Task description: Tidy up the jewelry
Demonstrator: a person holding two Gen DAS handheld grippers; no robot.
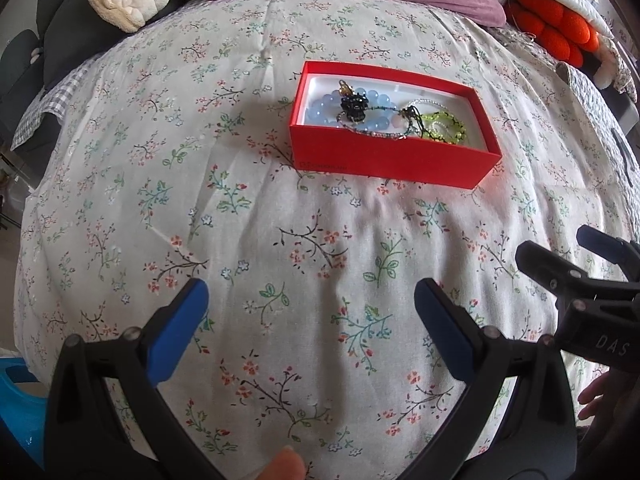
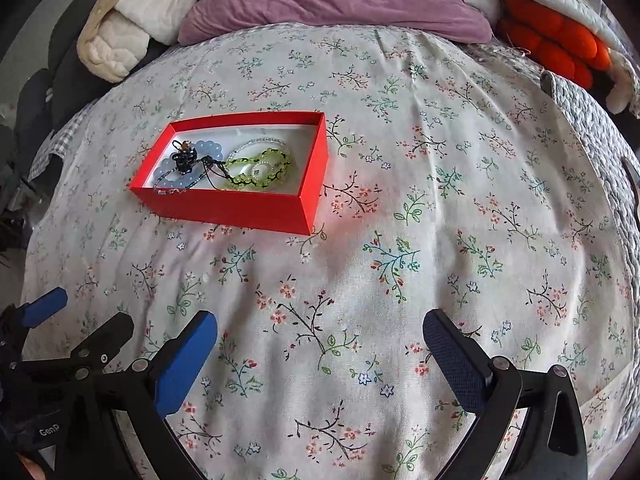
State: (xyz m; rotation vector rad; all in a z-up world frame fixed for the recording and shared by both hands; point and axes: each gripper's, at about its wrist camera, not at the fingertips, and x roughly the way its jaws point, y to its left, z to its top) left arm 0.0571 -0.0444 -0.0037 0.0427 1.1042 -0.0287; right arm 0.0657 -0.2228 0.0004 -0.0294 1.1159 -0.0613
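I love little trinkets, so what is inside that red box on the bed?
The red box holds a pale blue bead bracelet, a dark beaded piece lying on it, a green bead string and a thin clear-beaded strand. Anything beneath them is hidden.

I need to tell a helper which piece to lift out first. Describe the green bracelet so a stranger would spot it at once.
On the floral bedspread sits an open red box with a white inside. The green bracelet lies at the box's end away from the pale blue bead bracelet. It alone is lime green, its small beads edged in black cord.
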